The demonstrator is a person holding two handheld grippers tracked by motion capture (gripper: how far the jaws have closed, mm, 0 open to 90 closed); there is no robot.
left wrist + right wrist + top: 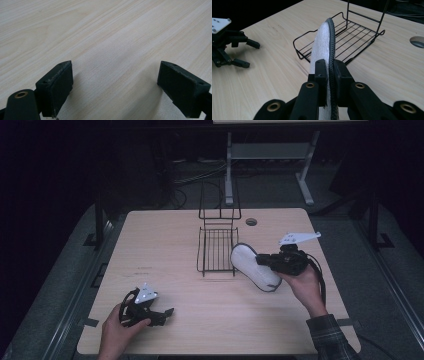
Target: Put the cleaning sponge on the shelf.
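A: What is closest?

B: The left gripper (pixel 167 312), jaws spread wide over bare table (pixel 165 240), nothing between them, well left of the wire rack (pixel 217 250).

A: And the other?

B: The right gripper (pixel 261 259) is clamped on a white slipper (pixel 252 266) with a dark rim, held edge-up just right of the rack.

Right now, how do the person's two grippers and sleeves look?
Both the left gripper and the right gripper are black, with blocky flat jaws and brass-coloured pivot rings. Each carries a grey three-cornered plate on top. A black cable trails from the right one. The right forearm wears a dark plaid sleeve.
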